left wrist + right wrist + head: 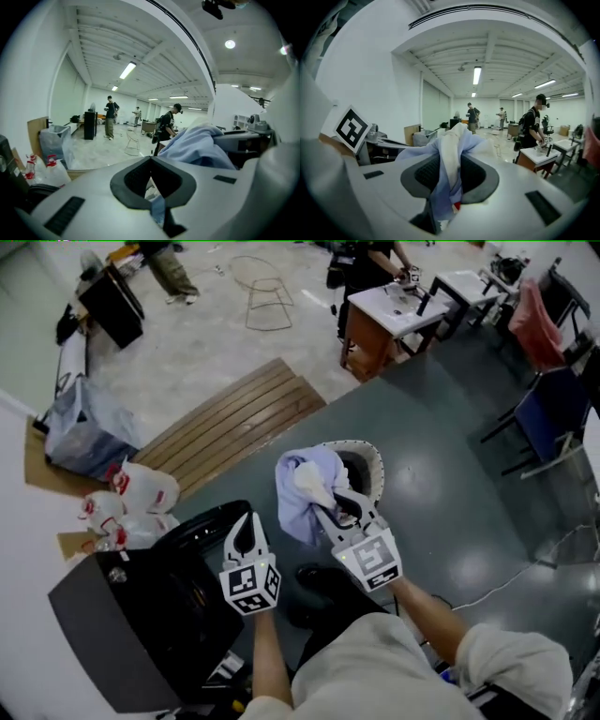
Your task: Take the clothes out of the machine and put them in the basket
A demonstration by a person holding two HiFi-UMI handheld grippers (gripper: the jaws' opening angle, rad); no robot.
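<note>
My right gripper is shut on a bundle of clothes, light blue with a white piece, which I hold up just in front of the white-rimmed basket. In the right gripper view the clothes bulge out between the pads and hide most of the gap. My left gripper hovers beside it over the black machine, whose dark opening lies below. In the left gripper view the left gripper has its jaws together, the bundle showing to the right.
A wooden platform and plastic bags lie to the left. Farther off stand a desk, a wire stool and a blue chair. People stand at the back. A cable runs over the dark floor.
</note>
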